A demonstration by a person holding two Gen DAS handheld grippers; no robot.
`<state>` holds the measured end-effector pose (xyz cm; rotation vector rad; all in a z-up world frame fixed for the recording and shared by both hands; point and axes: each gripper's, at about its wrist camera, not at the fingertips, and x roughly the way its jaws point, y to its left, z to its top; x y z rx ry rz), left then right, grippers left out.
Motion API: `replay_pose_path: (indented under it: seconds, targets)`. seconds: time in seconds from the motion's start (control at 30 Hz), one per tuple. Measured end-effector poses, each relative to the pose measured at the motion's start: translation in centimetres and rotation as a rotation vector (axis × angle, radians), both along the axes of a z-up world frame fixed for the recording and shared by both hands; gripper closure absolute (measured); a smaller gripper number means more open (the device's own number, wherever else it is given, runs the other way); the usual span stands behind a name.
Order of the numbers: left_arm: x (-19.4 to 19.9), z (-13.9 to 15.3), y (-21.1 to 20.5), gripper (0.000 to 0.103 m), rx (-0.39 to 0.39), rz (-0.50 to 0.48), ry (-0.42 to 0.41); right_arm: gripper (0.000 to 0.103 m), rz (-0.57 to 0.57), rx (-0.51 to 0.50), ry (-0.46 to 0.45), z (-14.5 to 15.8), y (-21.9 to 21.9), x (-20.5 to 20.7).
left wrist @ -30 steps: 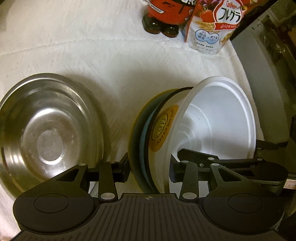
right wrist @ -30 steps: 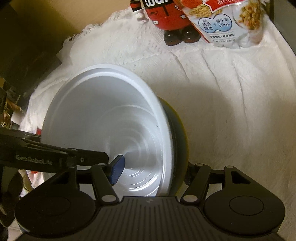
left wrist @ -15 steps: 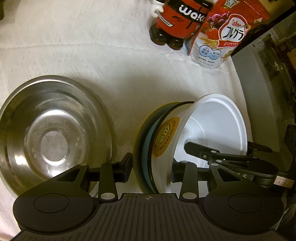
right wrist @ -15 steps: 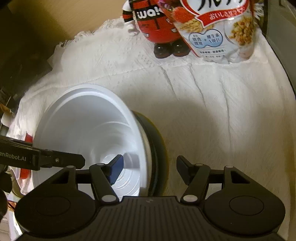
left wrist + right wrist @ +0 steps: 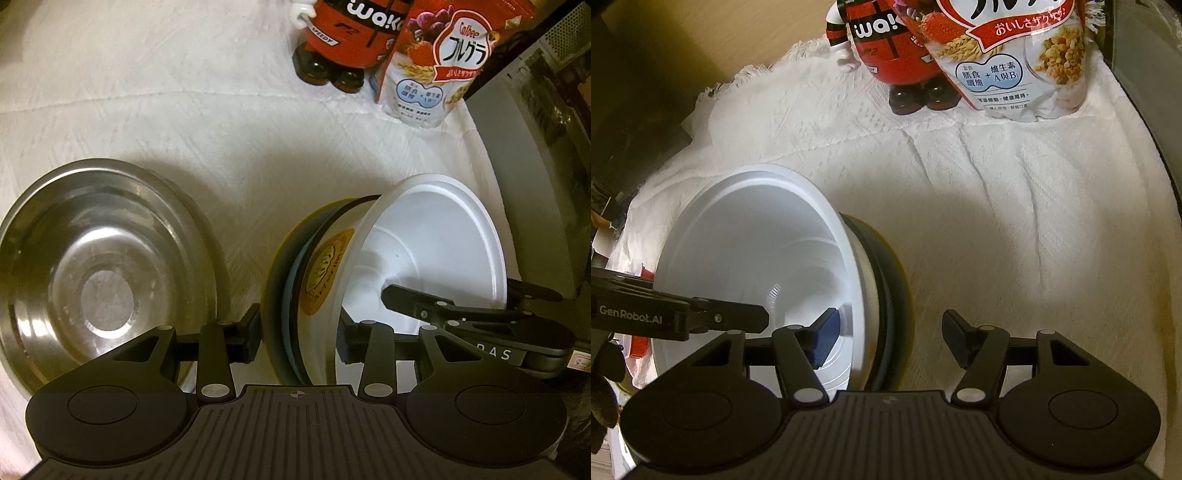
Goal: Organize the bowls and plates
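Observation:
A stack of dishes [image 5: 295, 295] stands on edge on the white cloth: a yellow plate, a blue and a black dish, and a white bowl [image 5: 432, 240] with a yellow label. My left gripper [image 5: 297, 336] clamps the stack's lower edge, one pad on the yellow plate and one inside the bowl; its jaws are opening. My right gripper [image 5: 886, 339] is open around the same stack [image 5: 882, 295]. Its blue pad [image 5: 823, 339] sits inside the white bowl [image 5: 753, 251], and its other finger stands apart from the plate. A steel bowl [image 5: 103, 273] lies empty to the left.
A red toy figure [image 5: 354, 37] and a cereal bag [image 5: 439, 66] stand at the back of the white cloth [image 5: 184, 110]. A grey appliance [image 5: 524, 184] borders the cloth on the right. Dark clutter lies past the cloth's left edge [image 5: 646, 129].
In the right wrist view the stack has shrunk and shifted left, leaving a gap to the right finger that was against the plate. More of the figure and bag shows in both views.

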<state>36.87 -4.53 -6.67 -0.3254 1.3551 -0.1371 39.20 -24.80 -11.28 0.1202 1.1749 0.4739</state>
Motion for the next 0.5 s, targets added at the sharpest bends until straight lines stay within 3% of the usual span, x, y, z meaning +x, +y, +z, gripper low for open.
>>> replay_pose_path:
  seconds: [0.5]
  targets:
    - [0.4, -1.0, -0.3, 0.052, -0.027, -0.003, 0.014, 0.041, 0.043, 0.072, 0.066, -1.0, 1.1, 0.6]
